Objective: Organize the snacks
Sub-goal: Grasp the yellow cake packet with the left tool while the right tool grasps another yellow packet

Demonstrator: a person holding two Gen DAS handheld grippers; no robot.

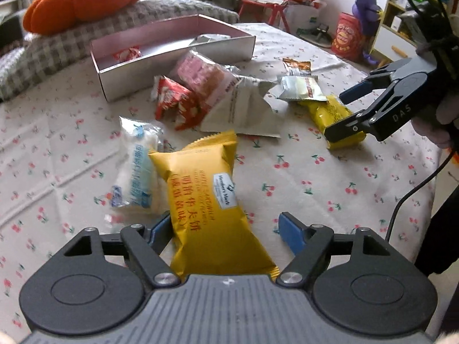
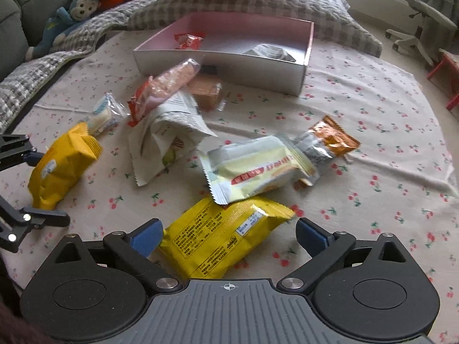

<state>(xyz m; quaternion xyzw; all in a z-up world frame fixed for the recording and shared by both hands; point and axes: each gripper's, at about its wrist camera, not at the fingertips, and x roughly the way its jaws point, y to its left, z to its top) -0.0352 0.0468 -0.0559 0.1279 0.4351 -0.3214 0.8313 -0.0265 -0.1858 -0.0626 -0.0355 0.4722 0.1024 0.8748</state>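
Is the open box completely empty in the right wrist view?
No, the box already holds a red packet near one end and a silver packet near the other.

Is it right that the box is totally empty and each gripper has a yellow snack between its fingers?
Not quite. The box isn't empty: the right wrist view shows a red packet and a silver one inside. Each gripper does have a yellow snack between its fingers.

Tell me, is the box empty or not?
Not empty. The box already holds a red packet and a silver packet.
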